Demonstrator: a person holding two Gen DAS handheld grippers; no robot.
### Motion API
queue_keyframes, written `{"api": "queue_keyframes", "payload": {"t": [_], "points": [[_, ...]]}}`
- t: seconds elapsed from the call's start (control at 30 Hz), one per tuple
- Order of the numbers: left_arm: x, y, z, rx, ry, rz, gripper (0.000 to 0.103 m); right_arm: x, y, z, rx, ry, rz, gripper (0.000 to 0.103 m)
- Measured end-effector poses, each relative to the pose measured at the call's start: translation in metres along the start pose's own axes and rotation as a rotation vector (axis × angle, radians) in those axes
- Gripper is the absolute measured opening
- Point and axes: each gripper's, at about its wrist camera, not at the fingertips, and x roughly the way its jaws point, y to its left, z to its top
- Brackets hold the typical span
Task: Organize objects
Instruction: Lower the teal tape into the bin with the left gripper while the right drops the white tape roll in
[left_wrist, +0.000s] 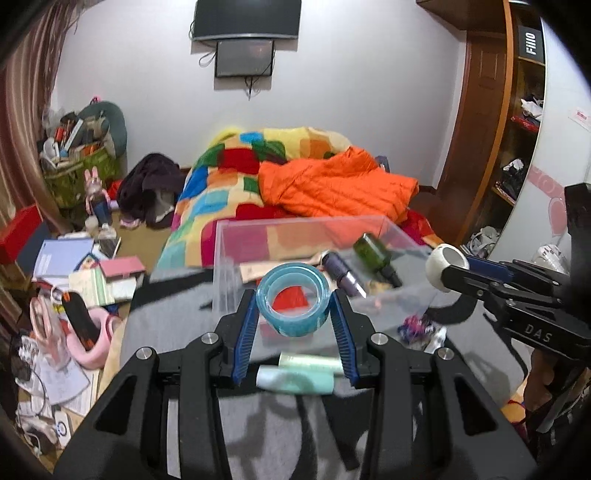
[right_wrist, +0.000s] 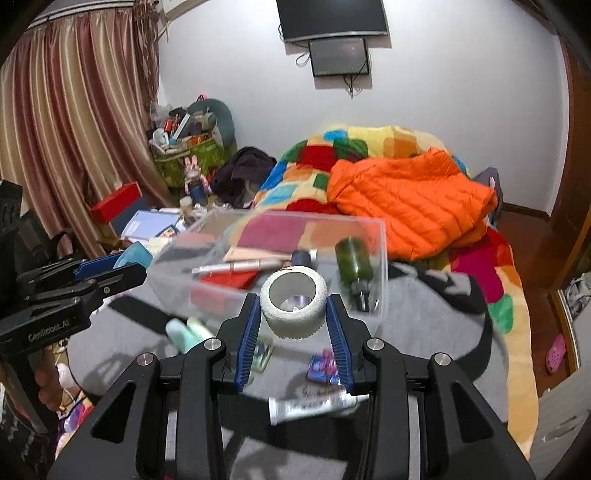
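Observation:
My left gripper is shut on a blue tape roll and holds it above the near wall of a clear plastic box. My right gripper is shut on a white tape roll, held just in front of the same box. The right gripper with its white roll also shows in the left wrist view. The box holds a green bottle, a purple bottle, a silver pen and something red. The box stands on a grey cloth.
On the cloth lie pale green tubes, a white tube and small colourful packets. Behind is a bed with a patchwork blanket and an orange jacket. Clutter covers the floor at left.

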Motion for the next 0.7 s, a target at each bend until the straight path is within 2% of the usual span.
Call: {"api": "queue_keyframes", "payload": {"t": [0.2, 0.33, 0.7], "points": [[0.014, -0.008, 0.020, 0.018, 0.009, -0.011, 0.040, 0.008, -0.005, 0.021, 0.006, -0.022, -0.004, 0.033], [0.038, -0.008, 0.027, 0.003, 0.061, -0.044, 0.040, 0.023, -0.010, 0.032, 0.023, -0.003, -0.010, 0.033], [0.101, -0.018, 0.021, 0.007, 0.230, -0.090, 0.040, 0.092, -0.028, 0.017, 0.046, 0.178, -0.050, 0.033]]}}
